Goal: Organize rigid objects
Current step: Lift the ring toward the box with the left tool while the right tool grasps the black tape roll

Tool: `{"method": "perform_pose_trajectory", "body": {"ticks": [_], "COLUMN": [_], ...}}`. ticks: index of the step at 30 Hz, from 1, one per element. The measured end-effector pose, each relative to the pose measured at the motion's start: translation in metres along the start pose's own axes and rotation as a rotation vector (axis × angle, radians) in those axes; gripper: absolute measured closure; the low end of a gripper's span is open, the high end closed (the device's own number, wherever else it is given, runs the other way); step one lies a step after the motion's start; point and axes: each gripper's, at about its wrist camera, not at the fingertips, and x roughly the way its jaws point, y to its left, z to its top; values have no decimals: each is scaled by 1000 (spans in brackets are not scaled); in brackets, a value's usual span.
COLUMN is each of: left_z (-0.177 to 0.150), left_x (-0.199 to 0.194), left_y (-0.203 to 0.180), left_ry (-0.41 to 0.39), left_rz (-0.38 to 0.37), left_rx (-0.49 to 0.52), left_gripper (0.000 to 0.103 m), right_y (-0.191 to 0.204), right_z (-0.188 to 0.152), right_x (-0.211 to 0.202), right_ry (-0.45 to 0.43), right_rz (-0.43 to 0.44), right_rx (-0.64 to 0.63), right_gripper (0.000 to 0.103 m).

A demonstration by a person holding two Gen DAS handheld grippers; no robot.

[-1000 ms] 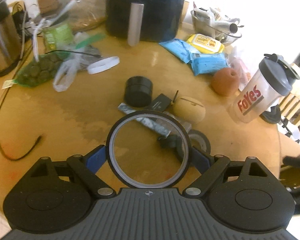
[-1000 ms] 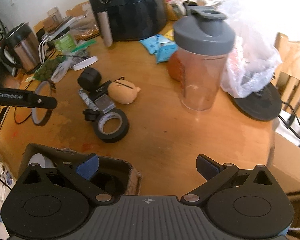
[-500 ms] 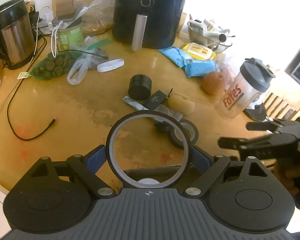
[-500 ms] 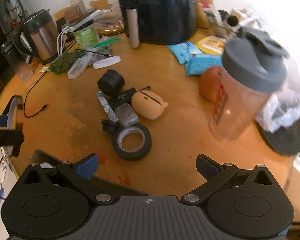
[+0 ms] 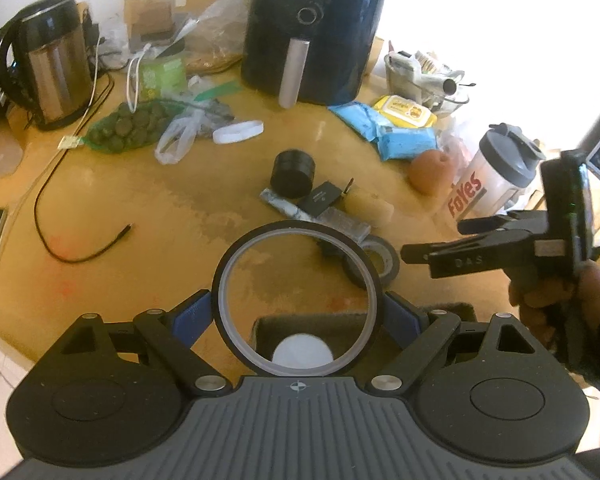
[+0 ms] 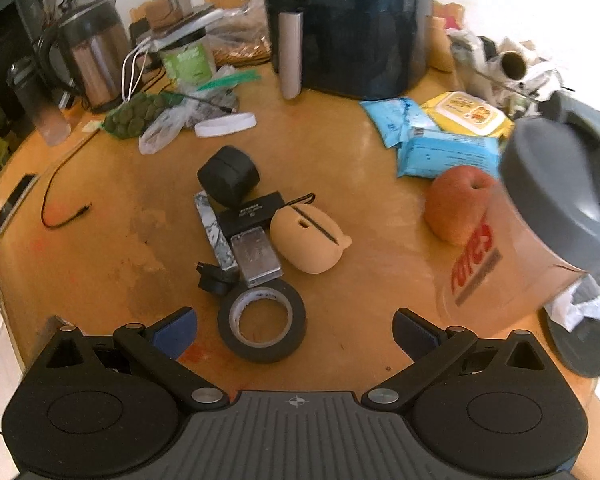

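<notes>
Clutter crowds the wooden table (image 6: 360, 184); left gripper (image 5: 298, 314) clamps a ring (image 5: 225, 280), right gripper (image 6: 294, 330) gapes empty.

Round wooden table (image 6: 360, 152): black tape roll (image 6: 261, 326), tan case (image 6: 306, 240), black puck (image 6: 228, 176), air fryer (image 6: 348, 24), kettle (image 6: 94, 64), shaker bottle (image 6: 540, 224).

The right tongs (image 6: 294, 330) stand wide apart and empty over the desk (image 6: 360, 208). Between their tips lies a black tape roll (image 6: 261, 320) — just beyond it a silver tin (image 6: 256, 257), a tan case (image 6: 306, 238) and a black puck (image 6: 228, 175).
</notes>
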Motion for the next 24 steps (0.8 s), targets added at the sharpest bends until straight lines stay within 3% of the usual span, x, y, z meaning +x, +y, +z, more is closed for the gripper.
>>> {"method": "perform_pose_trajectory", "body": {"ticks": [19,24], "left_z": [-31,-35], "left_x": [-13,-17], "left_y": [26,33], "left_ry": [17,11], "left_rz": [29,39], "left_rx": [-118,-144], "left_gripper": [12,12], "right_y": [27,35], "right_z": [4,6], "right_x": [68,84], "right_ry": [136,170], "right_rz": [9,-13], "right_rx": [-145,-181], "right_gripper": [1,9]}}
